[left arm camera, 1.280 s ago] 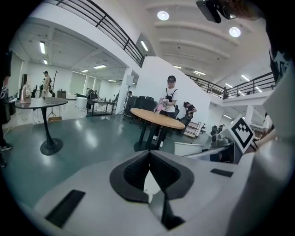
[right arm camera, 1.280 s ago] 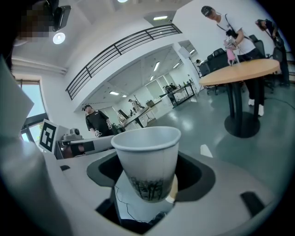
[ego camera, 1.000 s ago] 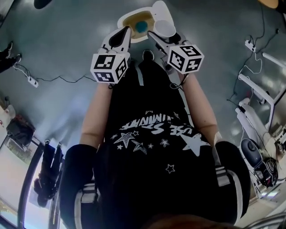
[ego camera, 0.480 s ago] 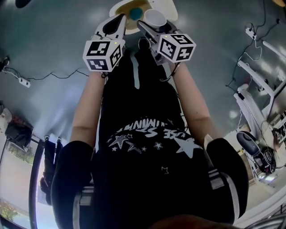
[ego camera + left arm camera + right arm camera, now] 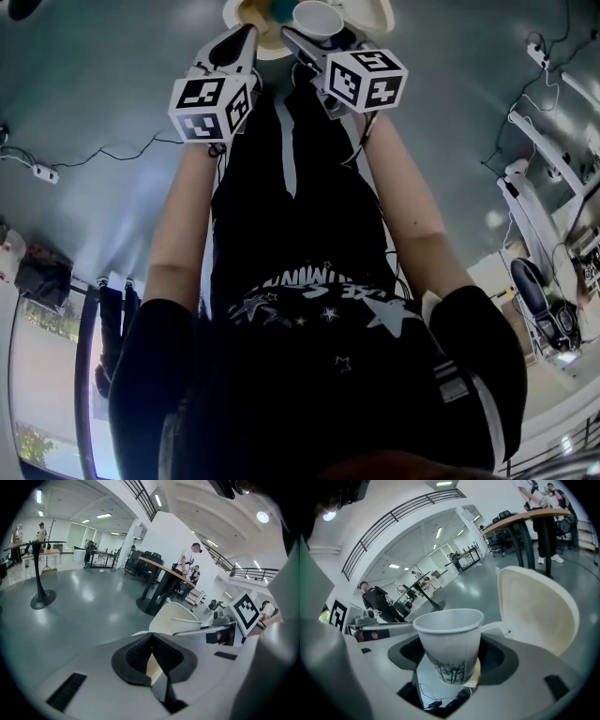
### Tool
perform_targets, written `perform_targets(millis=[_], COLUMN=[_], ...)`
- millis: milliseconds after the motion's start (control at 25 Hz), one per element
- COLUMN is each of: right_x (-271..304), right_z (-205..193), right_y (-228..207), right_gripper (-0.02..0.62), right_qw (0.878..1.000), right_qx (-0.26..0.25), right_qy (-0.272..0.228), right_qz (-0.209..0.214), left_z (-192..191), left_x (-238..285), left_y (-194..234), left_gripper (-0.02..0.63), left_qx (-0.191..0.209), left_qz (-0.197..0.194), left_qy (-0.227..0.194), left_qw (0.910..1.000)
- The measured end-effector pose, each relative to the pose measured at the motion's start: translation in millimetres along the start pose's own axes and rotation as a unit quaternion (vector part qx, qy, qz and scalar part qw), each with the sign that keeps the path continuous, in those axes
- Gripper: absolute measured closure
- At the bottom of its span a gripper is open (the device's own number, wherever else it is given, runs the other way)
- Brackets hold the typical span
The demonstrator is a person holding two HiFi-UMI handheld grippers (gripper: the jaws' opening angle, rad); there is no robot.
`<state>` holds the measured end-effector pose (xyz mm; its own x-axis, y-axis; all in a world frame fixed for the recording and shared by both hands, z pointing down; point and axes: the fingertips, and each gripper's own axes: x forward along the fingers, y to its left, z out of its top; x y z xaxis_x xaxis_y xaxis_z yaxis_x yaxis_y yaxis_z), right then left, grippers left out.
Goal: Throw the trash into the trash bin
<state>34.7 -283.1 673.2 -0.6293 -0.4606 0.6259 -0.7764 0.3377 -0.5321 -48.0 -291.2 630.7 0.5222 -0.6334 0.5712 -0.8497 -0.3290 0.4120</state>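
We judge the task to be well along but not finished. The right tongs (image 5: pixel 449 657) are grasping the white paper cup (image 5: pixel 449 637), their dark pads against its lower wall, and the cup stands upright with its open mouth up. In the head view the cup sits right at the cream plastic trash bin (image 5: pixel 534 611), whose rounded lid is raised, so the opening is free. The bin stands on the grey floor (image 5: pixel 103 84) in front of the person, just beyond both tongs. Something blue (image 5: pixel 281 8) already lies in its yellowish inside, though we cannot tell what it is.

The left tongs (image 5: pixel 151 638) are clenched, tips pressed together with nothing between them. They hang beside the right pair and seem to have no part in this step.

What is left, as we see it, is to bring the cup over the opening, let go, and see it land inside. Whether other trash waits elsewhere, we cannot tell.

As for writing, the cup carries a dark green print like branches, but no words we can read. The black T-shirt (image 5: pixel 309 309) shows white stars and lettering, too distorted here to make out. The cubes on the tongs bear only black-and-white square markers.
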Motion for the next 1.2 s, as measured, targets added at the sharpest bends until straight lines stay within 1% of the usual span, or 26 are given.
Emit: perform_targets(millis=[120, 440, 520, 640, 800, 1000, 1080, 1200], right_x=[12, 44, 54, 76, 98, 109, 112, 116], right_z=[-11, -30, -38, -47, -53, -67, -71, -70], right_y=[-14, -36, -41, -55, -70, -84, -84, -83], right_gripper=[0.262, 0.262, 0.262, 0.262, 0.262, 0.262, 0.262, 0.262], right_qw=[1.0, 0.999, 0.999, 0.998, 0.997, 0.993, 0.992, 0.991], right_qx=[0.002, 0.019, 0.022, 0.028, 0.038, 0.002, -0.004, -0.024], right_qy=[0.009, 0.027, 0.035, 0.049, 0.062, 0.097, 0.107, 0.108], right_qz=[-0.005, -0.016, -0.02, -0.027, -0.034, -0.074, -0.074, -0.072], left_z=[-15, -40, -49, -61, -74, -80, -81, -79], left_x=[17, 51, 56, 71, 87, 89, 89, 90], left_y=[8, 32, 44, 69, 85, 91, 92, 92], left_gripper=[0.595, 0.595, 0.595, 0.595, 0.595, 0.595, 0.595, 0.595], left_qx=[0.004, 0.001, -0.004, -0.023, -0.018, -0.017, -0.018, -0.015], left_qz=[-0.002, 0.002, 0.01, 0.022, 0.024, 0.028, 0.03, 0.028], left_qy=[0.016, 0.044, 0.054, 0.066, 0.086, 0.098, 0.1, 0.095], left_qw=[0.9999, 0.999, 0.9985, 0.9973, 0.9958, 0.9946, 0.9943, 0.995])
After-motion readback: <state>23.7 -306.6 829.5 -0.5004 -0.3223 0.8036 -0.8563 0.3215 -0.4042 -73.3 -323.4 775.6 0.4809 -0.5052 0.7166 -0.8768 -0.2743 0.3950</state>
